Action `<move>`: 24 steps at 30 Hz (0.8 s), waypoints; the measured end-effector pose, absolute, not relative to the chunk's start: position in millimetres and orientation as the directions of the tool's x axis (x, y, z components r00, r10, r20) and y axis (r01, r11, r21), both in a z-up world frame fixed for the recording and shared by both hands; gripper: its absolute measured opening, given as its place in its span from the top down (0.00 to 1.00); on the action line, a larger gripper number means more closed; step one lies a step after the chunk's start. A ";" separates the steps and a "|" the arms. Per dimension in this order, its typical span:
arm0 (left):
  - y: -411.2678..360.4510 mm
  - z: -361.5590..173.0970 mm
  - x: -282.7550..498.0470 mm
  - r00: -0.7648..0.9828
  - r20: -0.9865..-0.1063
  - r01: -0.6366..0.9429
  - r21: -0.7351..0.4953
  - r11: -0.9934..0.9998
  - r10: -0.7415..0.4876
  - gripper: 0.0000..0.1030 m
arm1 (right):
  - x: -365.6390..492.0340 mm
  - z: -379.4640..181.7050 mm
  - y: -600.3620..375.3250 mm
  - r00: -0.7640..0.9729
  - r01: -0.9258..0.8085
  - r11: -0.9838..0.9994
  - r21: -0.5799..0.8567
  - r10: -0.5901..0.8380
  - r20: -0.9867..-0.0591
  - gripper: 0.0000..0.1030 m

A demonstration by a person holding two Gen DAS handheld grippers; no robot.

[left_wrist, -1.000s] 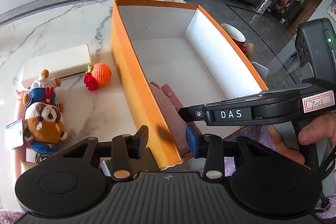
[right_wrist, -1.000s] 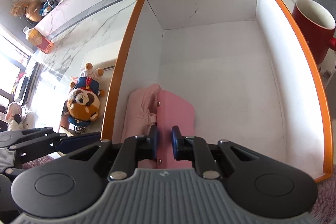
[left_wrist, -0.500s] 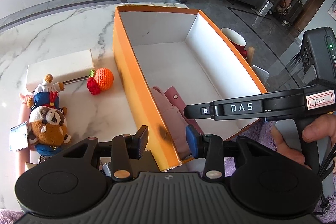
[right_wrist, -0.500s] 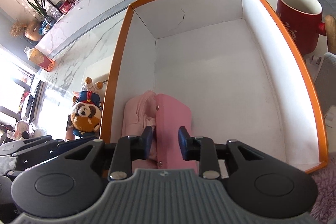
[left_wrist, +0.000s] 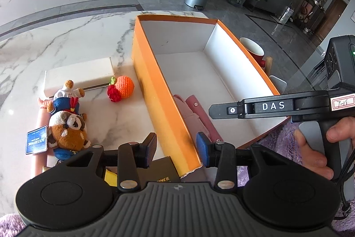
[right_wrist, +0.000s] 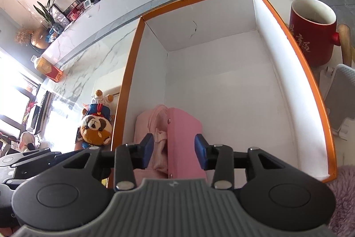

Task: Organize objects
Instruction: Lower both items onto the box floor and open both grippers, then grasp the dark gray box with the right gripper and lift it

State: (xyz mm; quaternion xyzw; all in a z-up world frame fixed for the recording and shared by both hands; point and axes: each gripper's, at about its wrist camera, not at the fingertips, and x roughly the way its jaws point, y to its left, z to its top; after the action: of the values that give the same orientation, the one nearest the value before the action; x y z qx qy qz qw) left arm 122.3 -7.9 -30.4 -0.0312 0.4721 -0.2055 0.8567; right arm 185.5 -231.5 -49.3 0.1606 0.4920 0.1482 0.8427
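Observation:
An orange box with a white inside stands on the marble table. A pink pouch lies in its near left corner. My right gripper is open above the pouch, jaws apart on either side of it, holding nothing. My left gripper is open over the box's near left wall and is empty. A raccoon plush, a small doll in blue and a crocheted orange with a red berry lie on the table left of the box.
A flat white box lies behind the toys. A red mug stands right of the orange box, beside a grey stand. A dark box and a blue tag lie near the front edge.
My right gripper has opened, let go of the pink pouch and pulled back and up. The left gripper has also drawn back a little; the pouch stays in the box.

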 end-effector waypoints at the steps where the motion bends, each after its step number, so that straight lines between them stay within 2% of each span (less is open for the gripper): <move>1: -4.1 -28.4 119.3 0.476 -0.794 0.320 -0.245 0.915 -0.379 0.56 | 183.0 -45.8 -230.6 0.478 -0.102 0.905 0.413 0.409 -0.777 0.58; 12: 52.9 -25.7 83.9 0.503 -0.810 0.219 -0.219 0.951 -0.302 0.56 | 129.9 -8.6 -180.7 0.496 -0.343 0.854 0.391 0.518 -0.697 0.58; 17: 75.5 -34.4 70.3 0.484 -0.832 0.174 -0.210 0.962 -0.270 0.56 | 102.9 -22.7 -143.0 0.436 -0.441 0.836 0.327 0.518 -0.737 0.58; 20: 86.2 -41.3 65.9 0.483 -0.845 0.149 -0.178 0.973 -0.229 0.50 | 96.7 -39.1 -123.4 0.400 -0.463 0.834 0.302 0.500 -0.768 0.58; 24: 87.4 -45.9 62.1 0.483 -0.857 0.177 -0.106 0.979 -0.180 0.48 | 88.9 -58.0 -95.2 0.431 -0.508 0.848 0.149 0.400 -0.809 0.52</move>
State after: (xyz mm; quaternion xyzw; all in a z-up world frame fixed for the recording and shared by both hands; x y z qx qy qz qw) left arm 62.1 87.4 -45.9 -0.0017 0.4979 -0.1035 0.8611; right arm 88.9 -95.2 -58.0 -0.0587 0.4607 0.2690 0.8438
